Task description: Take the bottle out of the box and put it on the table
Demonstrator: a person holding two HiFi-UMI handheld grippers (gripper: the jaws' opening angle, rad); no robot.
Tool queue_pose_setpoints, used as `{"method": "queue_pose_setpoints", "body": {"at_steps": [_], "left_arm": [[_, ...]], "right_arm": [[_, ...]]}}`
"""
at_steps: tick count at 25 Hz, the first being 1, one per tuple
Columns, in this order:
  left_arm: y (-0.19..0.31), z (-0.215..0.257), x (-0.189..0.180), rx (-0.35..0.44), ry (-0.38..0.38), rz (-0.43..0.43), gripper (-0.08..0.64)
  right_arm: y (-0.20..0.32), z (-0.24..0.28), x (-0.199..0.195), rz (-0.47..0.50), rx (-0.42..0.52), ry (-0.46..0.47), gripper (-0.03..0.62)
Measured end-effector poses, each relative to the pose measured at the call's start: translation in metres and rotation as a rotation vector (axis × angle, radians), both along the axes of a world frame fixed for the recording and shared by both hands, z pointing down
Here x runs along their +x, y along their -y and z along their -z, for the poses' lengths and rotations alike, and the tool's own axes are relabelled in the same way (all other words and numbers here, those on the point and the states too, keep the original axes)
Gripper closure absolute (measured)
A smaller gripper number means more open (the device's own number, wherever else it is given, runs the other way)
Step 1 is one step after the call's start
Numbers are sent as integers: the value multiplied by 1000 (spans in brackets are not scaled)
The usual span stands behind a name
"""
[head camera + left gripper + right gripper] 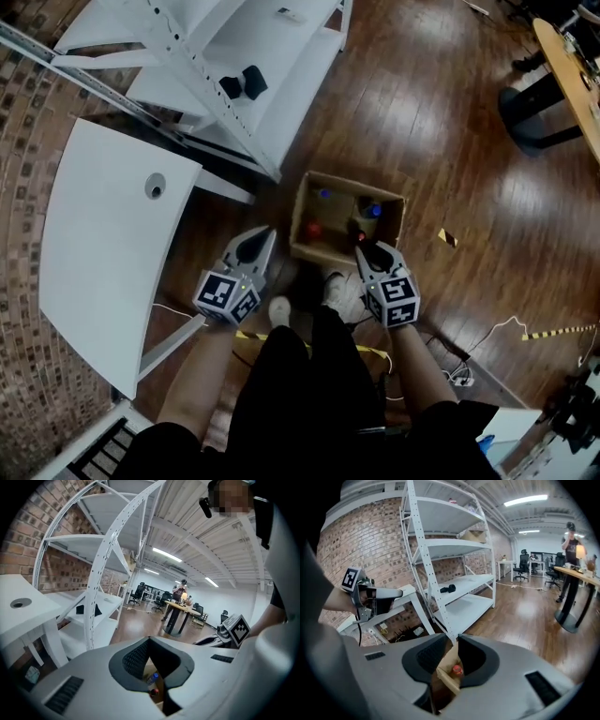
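- Jaws of the left gripper [149, 640] are clenched, tip against tip, with nothing between them; jaws of the right gripper [457, 639] stand slightly released and grasp nothing
- Below the right tips, the right gripper view shows a corner of the cardboard box [446, 667] with a red-capped bottle [457, 670] inside it, not touched by the pads
- Below the left tips, the left gripper view shows a blue-capped bottle [153, 677] in the same box, with a red cap just under it
- In the head view both grippers hang at the near side of the box; the left one is at 8 o'clock of the box, just outside its wall; the right one is at 5 o'clock, its tips over the near rim
- The bottles stand upright in the box, which sits open on the wooden floor [450, 141]
- At 9 o'clock of the box is the white table [103, 253]; its top carries no bottle
- At 11 o'clock of the box rises the white shelf rack [234, 56]
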State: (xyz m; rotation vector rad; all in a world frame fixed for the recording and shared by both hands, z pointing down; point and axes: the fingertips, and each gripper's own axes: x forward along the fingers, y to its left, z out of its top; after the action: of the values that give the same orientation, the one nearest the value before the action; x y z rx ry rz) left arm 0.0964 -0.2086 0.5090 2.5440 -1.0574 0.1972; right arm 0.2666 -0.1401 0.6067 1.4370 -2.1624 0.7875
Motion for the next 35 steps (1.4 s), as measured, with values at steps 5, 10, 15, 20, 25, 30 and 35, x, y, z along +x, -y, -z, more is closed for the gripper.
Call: {"method": "queue_pose_setpoints", "body": {"at_steps": [5,10,15,20,25,30,35], "left_arm": [[13,-30,15,-12,47,6,560],[18,-77,23,-43,72,-7,558],[22,-145,23,-30,97,-51,560],[32,-223,16,22,91,-71,558],[37,-317,21,80,99,-129,558],[60,-411,22,94,143,-164,528],[60,-466,16,-115,128,-98,377]], "right_arm": [[23,-24,-8,84,-18,-5,522],[35,-60,-16,152,9,-23,491],[43,-133,-21,199,11,-52,491],[69,-194,-30,170,108,-55,491],[86,-271,-34,189,208,-78,491],[105,-343,-39,299,289,-140,490],[74,-420,-70,484,130,-127,383]]}}
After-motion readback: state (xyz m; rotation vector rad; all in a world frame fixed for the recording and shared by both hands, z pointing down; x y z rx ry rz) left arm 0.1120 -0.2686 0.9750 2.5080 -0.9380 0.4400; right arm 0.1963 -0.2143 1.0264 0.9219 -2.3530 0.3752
